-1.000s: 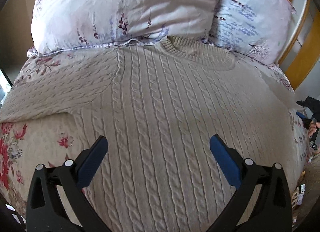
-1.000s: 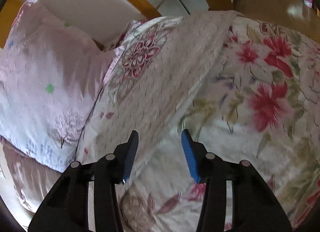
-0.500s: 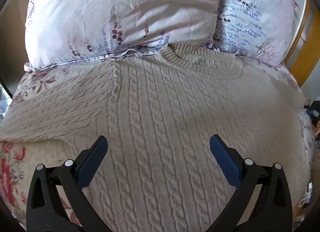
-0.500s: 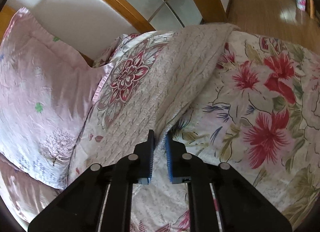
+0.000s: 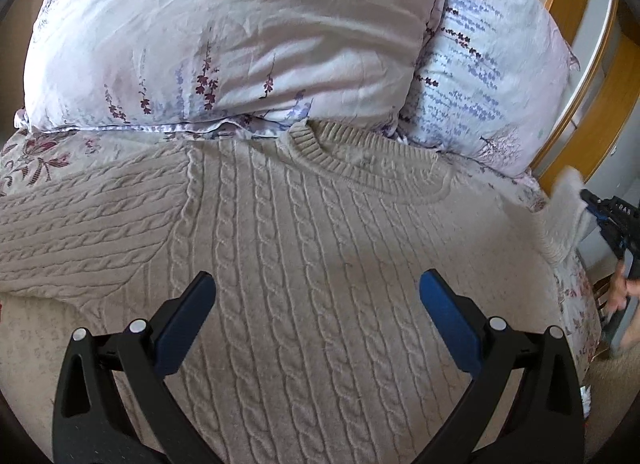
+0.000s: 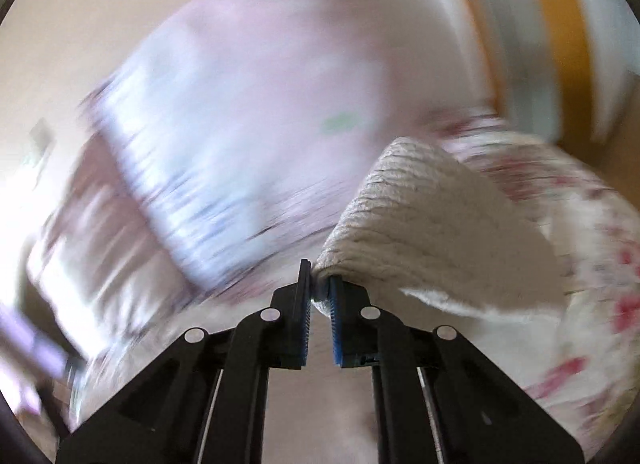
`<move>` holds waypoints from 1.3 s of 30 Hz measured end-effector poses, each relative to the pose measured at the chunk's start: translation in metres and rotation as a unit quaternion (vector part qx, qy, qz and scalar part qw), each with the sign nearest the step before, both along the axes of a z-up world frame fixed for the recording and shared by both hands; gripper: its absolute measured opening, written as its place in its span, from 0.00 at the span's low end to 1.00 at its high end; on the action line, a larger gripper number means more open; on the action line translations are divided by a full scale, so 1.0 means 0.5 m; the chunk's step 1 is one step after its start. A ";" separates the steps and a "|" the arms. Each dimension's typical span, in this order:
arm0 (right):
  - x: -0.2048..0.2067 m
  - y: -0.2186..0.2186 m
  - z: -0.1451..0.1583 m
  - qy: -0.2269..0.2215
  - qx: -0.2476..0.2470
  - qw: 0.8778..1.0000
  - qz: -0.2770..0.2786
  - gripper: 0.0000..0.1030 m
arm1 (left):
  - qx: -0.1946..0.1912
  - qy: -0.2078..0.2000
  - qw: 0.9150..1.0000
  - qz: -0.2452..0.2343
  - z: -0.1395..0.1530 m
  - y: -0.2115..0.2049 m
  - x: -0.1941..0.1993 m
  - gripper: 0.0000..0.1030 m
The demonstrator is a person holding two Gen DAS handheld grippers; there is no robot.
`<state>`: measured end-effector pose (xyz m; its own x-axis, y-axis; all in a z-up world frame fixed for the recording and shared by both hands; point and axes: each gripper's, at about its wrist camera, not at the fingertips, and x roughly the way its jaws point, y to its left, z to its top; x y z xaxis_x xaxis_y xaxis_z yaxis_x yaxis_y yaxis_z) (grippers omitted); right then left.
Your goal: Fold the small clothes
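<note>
Right wrist view: the right gripper point(image 6: 319, 296), spread a second ago, now pinches the sleeve point(image 6: 424, 224), lifting it off the floral bedspread point(image 6: 600, 248). The left gripper point(image 5: 316, 304) hovers spread over the sweater point(image 5: 320, 244) below the pillows point(image 5: 240, 32); the sleeve fold has likely begun.

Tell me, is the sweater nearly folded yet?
Not nearly, it has only just begun. Done: the cream sweater is spread out flat on the bed, its collar by the pillows. In hand: the right gripper is shut on one sleeve and has it lifted off the floral bedspread. The left gripper hangs open above the sweater's middle, holding nothing. Left: no fold shows anywhere, so both sleeves and the body.
</note>
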<state>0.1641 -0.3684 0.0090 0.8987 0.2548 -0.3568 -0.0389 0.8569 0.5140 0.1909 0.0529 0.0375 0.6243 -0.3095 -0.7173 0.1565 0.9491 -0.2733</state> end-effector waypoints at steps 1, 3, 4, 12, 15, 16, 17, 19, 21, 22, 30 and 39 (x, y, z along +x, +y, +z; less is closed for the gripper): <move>0.008 0.042 -0.011 0.009 -0.010 0.999 0.029 0.09 | -0.008 0.000 1.000 -0.002 -0.001 0.000 0.000 0.98; 0.039 0.126 -0.052 0.049 -0.028 0.995 0.083 0.09 | -0.028 0.003 1.000 -0.004 -0.003 -0.001 0.001 0.98; 0.058 0.165 -0.082 0.079 -0.040 0.991 0.100 0.09 | -0.035 0.006 0.999 -0.005 -0.005 -0.002 0.003 0.98; 0.066 0.156 -0.132 0.129 0.054 0.984 0.107 0.33 | -0.084 0.032 0.996 -0.024 -0.016 -0.008 0.009 0.98; 0.070 0.091 -0.133 0.131 0.129 0.981 0.059 0.42 | -0.097 0.039 0.994 -0.024 -0.018 -0.003 0.014 0.98; 0.068 0.075 -0.133 0.135 0.142 0.980 0.045 0.42 | -0.103 0.041 0.994 -0.023 -0.018 0.000 0.015 0.98; 0.069 0.057 -0.134 0.138 0.157 0.978 0.027 0.42 | -0.107 0.042 0.993 -0.022 -0.018 0.002 0.015 0.98; 0.064 0.019 -0.132 0.138 0.169 0.976 -0.019 0.42 | -0.116 0.044 0.992 -0.019 -0.019 0.009 0.015 0.98; 0.061 0.000 -0.123 0.132 0.156 0.977 -0.060 0.39 | -0.121 0.045 0.992 -0.015 -0.020 0.017 0.015 0.98; 0.066 -0.001 -0.121 0.129 0.144 0.978 -0.074 0.31 | -0.122 0.045 0.991 -0.013 -0.020 0.021 0.015 0.98; 0.061 0.147 0.021 0.025 -0.060 0.997 -0.046 0.09 | -0.149 0.046 0.988 -0.004 -0.022 0.046 0.013 0.94; 0.094 0.476 -0.046 0.105 -0.166 0.947 0.253 0.21 | -0.198 0.071 0.978 0.016 -0.037 0.065 0.010 0.90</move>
<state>0.2112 -0.1304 -0.0140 0.5920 0.4754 -0.6508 -0.4141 0.8722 0.2605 0.1961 0.0855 0.0190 0.5413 -0.5627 -0.6248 0.0632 0.7682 -0.6371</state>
